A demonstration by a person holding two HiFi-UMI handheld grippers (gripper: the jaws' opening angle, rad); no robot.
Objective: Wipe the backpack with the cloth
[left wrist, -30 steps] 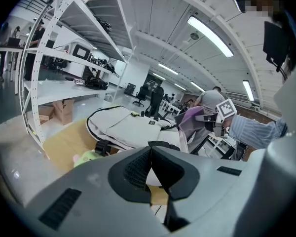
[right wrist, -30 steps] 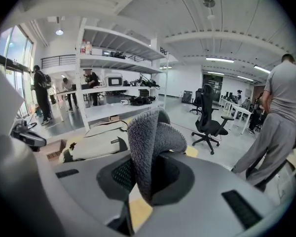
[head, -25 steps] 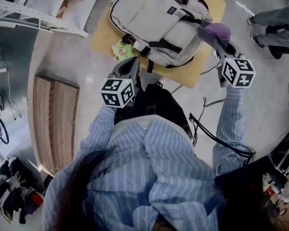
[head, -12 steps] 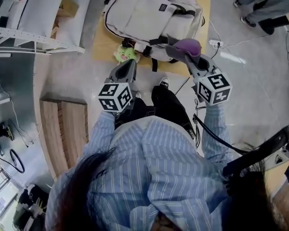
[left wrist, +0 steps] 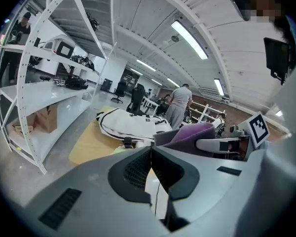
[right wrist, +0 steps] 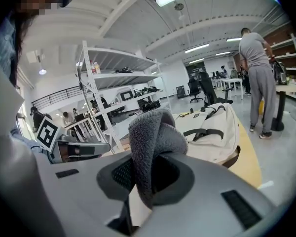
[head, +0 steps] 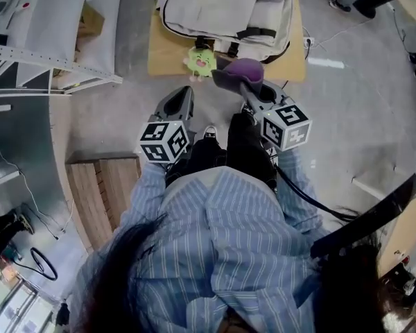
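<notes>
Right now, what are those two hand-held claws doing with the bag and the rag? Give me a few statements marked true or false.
1. The right gripper holds the purple cloth between its jaws. True.
2. The left gripper is clamped on the green toy. False: its jaws are together on nothing, and the toy lies beside the backpack.
3. The cloth is pressed against the backpack. False: it is held in the air, short of the backpack.
4. The backpack lies flat on a tan mat. True.
</notes>
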